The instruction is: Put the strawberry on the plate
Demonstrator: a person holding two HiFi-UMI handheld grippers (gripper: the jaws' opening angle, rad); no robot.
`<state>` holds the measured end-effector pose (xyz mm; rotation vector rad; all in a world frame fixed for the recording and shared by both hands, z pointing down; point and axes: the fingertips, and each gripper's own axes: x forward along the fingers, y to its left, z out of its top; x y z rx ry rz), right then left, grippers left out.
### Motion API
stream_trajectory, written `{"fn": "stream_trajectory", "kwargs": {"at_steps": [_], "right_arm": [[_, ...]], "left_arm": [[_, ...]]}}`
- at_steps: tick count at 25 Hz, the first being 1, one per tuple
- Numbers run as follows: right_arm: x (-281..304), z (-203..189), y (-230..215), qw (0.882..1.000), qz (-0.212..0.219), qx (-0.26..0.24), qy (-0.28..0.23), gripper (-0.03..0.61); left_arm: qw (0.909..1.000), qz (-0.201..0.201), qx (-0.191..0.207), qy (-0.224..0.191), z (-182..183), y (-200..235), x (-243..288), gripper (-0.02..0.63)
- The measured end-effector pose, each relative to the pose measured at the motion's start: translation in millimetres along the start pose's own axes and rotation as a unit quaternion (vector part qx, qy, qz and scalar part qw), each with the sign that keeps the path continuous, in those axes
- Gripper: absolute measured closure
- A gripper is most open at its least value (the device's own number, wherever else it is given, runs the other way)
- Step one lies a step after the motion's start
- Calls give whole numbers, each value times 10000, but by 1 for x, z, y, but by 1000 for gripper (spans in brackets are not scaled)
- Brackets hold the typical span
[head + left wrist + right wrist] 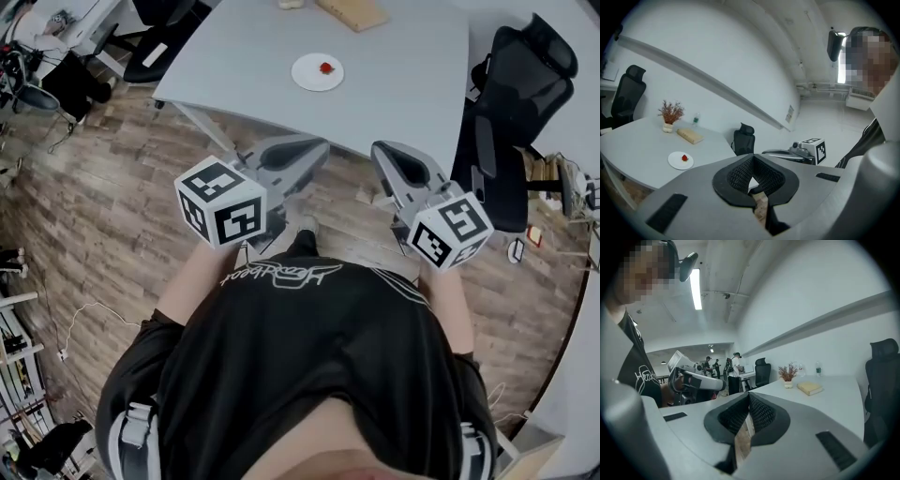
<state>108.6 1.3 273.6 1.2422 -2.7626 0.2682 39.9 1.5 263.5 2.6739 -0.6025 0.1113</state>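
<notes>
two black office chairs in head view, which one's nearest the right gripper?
The black office chair at the right end of the table, just beyond the right gripper. The other chair stands past the table's far left corner, well away.

The left gripper [312, 152] and the right gripper [382, 153] hang over the wooden floor [112, 206], with open air between their two pairs of fingers. Just ahead of the fingertips is the near edge of the table [403, 84]. From there bare tabletop runs to the plate [309, 77] with the strawberry [326, 67]. Beyond the plate stand a book [352, 11] and a small vase of dried twigs [670, 115]. Right of the right fingers, a black chair [514, 112] crowds the table's side. A slanted table leg [206, 127] stands left of the left fingers.
</notes>
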Motion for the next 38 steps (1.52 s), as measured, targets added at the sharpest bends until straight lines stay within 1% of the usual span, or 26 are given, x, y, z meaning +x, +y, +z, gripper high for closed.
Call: {"fn": "stream_trajectory", "kwargs": {"at_steps": [5, 12, 17, 25, 31, 38], "right_arm": [[-23, -1, 22, 10000, 27, -16, -57, 569], [-44, -4, 42, 9998, -68, -174, -76, 569], [-50, -12, 47, 9999, -96, -126, -11, 569], [-64, -13, 51, 9999, -130, -54, -75, 569], [-67, -15, 55, 9999, -97, -119, -26, 571], [-75, -13, 53, 9998, -146, -142, -62, 571]], "left_arm": [[9999, 16, 133, -11, -9, -26, -13, 606], [9996, -13, 260, -56, -14, -48, -24, 606], [9996, -26, 284, -34, -19, -56, -25, 606], [9995, -60, 315, -8, -23, -72, -24, 606], [9993, -66, 363, 55, -26, -78, -26, 606], [9988, 107, 463, 103, -27, -78, -27, 606]]}}
